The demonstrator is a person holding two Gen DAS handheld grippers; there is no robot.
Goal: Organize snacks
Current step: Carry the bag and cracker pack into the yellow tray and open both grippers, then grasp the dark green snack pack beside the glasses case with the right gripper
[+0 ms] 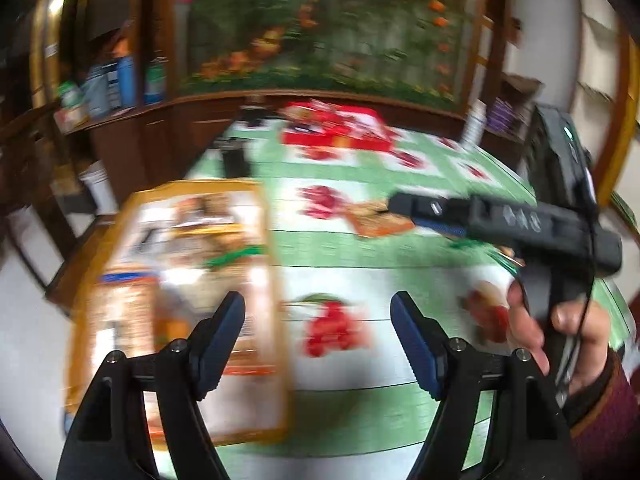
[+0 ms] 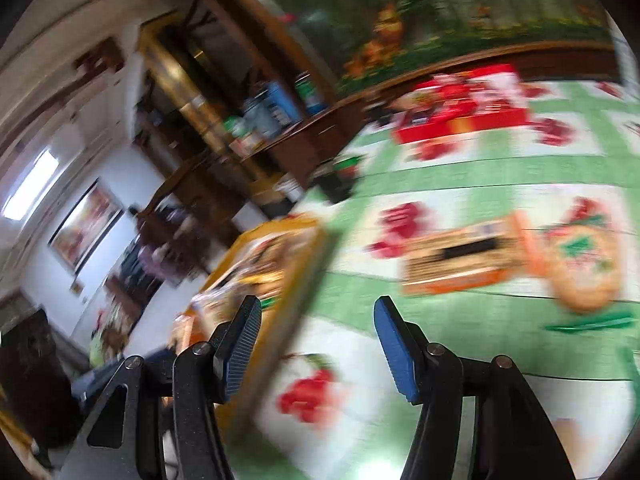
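Glossy tablecloth, ribbed fingers — dark polished wood cabinet

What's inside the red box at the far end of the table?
The red box holds packets in red and white, heaped to its rim, but blur hides what they are. Anything beneath that top layer is covered, and so is the box's floor.

Both views are smeared by motion blur. The print on the yellow box cannot be read, and the left gripper's finger hides part of its lower face; in the right wrist view its 7 o'clock end is hidden behind a finger. The red box at 12 o'clock holds contents too blurred to tell. The orange pack and round snack show no legible label. The hand is cut off at 4 o'clock.
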